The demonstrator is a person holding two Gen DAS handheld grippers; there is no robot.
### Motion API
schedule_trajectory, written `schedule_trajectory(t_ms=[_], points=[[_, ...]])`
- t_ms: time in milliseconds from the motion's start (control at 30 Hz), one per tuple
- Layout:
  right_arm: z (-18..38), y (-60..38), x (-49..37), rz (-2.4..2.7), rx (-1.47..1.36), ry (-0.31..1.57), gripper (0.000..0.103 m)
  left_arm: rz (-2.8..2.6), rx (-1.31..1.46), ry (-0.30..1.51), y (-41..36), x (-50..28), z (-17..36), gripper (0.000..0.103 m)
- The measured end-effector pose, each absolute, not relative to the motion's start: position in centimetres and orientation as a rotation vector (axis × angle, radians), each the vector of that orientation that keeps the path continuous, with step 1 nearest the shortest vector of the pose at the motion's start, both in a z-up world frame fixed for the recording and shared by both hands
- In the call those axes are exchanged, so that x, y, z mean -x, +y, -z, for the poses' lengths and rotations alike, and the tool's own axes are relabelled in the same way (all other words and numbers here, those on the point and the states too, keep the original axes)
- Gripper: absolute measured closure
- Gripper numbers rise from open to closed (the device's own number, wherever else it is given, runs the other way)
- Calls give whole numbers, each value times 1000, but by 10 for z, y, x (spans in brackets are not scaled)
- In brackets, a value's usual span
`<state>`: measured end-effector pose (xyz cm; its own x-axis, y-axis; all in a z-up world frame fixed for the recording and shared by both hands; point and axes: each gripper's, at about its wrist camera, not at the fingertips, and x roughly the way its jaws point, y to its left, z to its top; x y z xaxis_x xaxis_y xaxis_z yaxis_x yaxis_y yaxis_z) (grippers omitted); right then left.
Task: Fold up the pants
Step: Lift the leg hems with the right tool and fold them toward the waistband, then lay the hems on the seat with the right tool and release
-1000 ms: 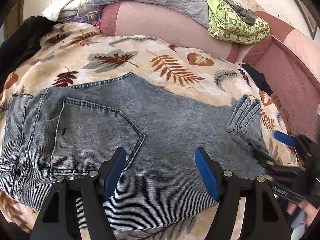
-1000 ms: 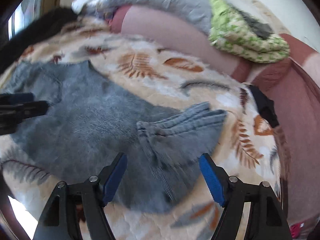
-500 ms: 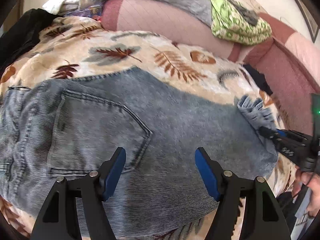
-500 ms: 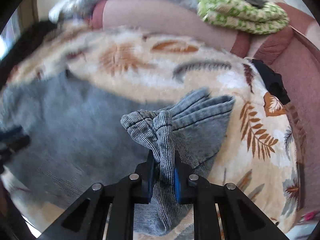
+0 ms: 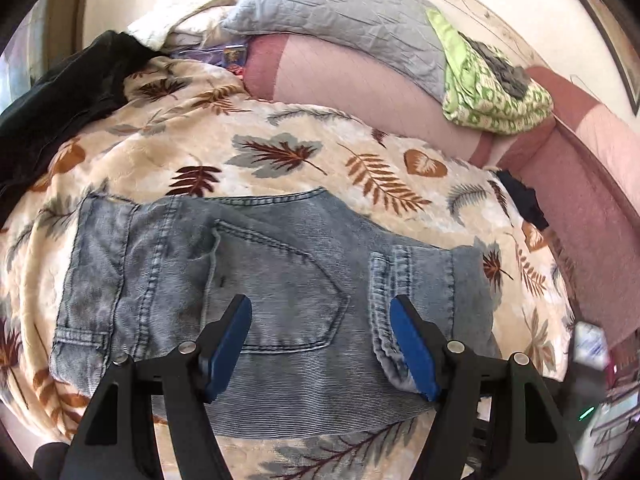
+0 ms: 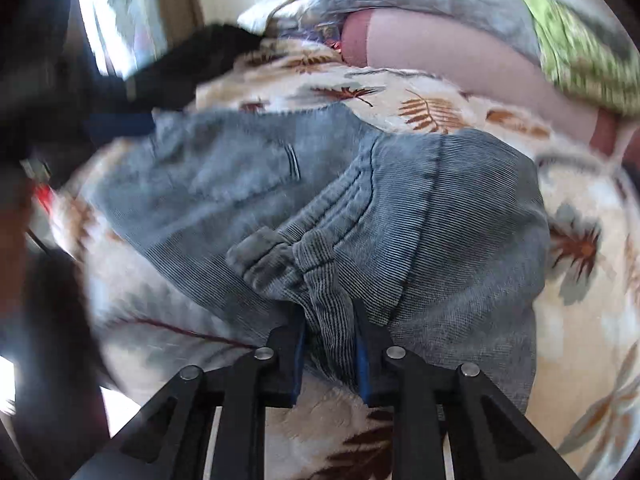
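Note:
Light blue denim pants (image 5: 280, 280) lie on a leaf-patterned blanket (image 5: 280, 152), waistband to the left, back pocket up. The leg end (image 5: 416, 292) is folded over onto the seat at the right. My left gripper (image 5: 320, 344) is open and empty, hovering above the pocket area. My right gripper (image 6: 330, 344) is shut on the bunched hem of the pants' leg (image 6: 320, 280) and holds it over the pants (image 6: 240, 176). The left gripper shows as a dark blur at the left edge of the right wrist view (image 6: 116, 128).
A pink bolster (image 5: 360, 84) and a grey pillow (image 5: 340, 8) lie at the back. A green patterned cloth (image 5: 492, 96) sits on the bolster's right. A black garment (image 5: 60, 96) lies at the left. A pink sofa edge (image 5: 580, 200) runs along the right.
My right gripper closed on the leg hem, then carried it leftwards, folding the leg over the seat. My left gripper stayed open above the pocket.

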<state>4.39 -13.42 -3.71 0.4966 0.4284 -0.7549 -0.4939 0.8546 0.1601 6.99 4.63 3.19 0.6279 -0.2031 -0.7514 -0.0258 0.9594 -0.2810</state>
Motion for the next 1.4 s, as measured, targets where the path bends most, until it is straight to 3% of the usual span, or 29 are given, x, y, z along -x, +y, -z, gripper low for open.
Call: schedule_trajectory(t_ms=[33, 100, 267, 433, 500, 667, 767, 800, 833, 967, 1033, 1167, 1333, 1400], points=[[30, -142, -41, -564, 51, 866, 44, 124, 275, 896, 38, -75, -34, 30], [18, -165, -36, -561, -53, 827, 30, 153, 268, 903, 23, -82, -38, 30], [13, -241, -37, -544, -459, 814, 30, 297, 233, 939, -35, -101, -46, 30], [18, -303, -63, -423, -630, 851, 30, 225, 11, 1125, -83, -116, 14, 30], [16, -307, -86, -431, -644, 872, 31, 175, -49, 1183, -87, -115, 41, 29], [24, -274, -169, -417, -491, 1000, 32, 164, -56, 1143, -86, -107, 38, 28], [42, -250, -213, -390, -381, 1103, 51, 166, -63, 1143, -84, -109, 39, 27], [50, -246, -221, -367, -330, 1137, 80, 168, -65, 1141, -85, -109, 40, 27], [58, -246, -227, -310, -300, 1155, 81, 173, -62, 1139, -84, -109, 39, 27], [59, -263, -223, -271, -448, 1092, 75, 180, -34, 1092, -82, -107, 24, 28], [53, -274, -206, -312, -504, 1042, 56, 216, 14, 1032, -79, -109, 2, 28], [39, -296, -158, -349, -594, 996, 56, 187, 60, 986, -75, -139, -16, 28], [49, -283, -102, -560, -693, 1025, 56, 109, -22, 1207, -88, -190, 49, 27], [84, -271, -98, -510, -602, 1149, 61, 86, -4, 1180, -85, -193, 50, 26]])
